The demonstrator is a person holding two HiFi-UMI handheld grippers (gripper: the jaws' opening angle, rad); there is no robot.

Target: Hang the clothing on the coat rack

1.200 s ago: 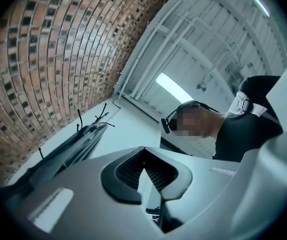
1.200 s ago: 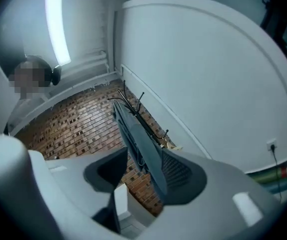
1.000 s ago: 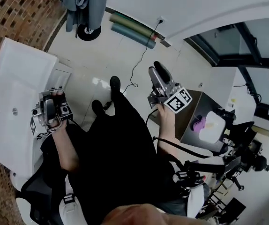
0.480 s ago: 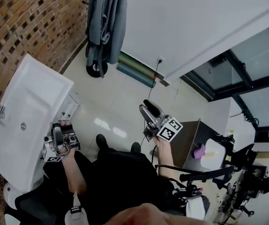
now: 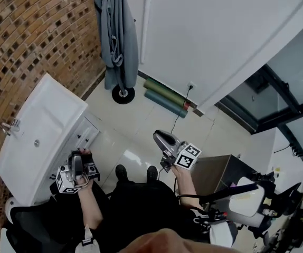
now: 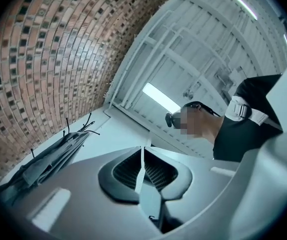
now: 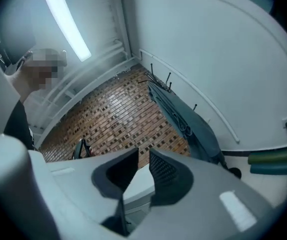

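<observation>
A grey garment hangs on the coat rack by the brick wall, above the rack's round base. It also shows as the grey garment in the right gripper view and the garment at the left of the left gripper view. My left gripper is held near the white sink, tilted upward, far from the rack. Its jaws are shut and empty. My right gripper points level toward the rack. The right jaws have just been closing; a narrow gap remains with nothing between them.
A white sink cabinet stands against the brick wall at left. Two green rolls lie along the white wall beyond the rack. A brown box and dark equipment stand at right. The person's shoes rest on pale floor tiles.
The head view has tipped up, so the rack and garment show in full and both grippers sit lower in the picture. The right jaws have narrowed. The left hand has shifted right, along the sink.
</observation>
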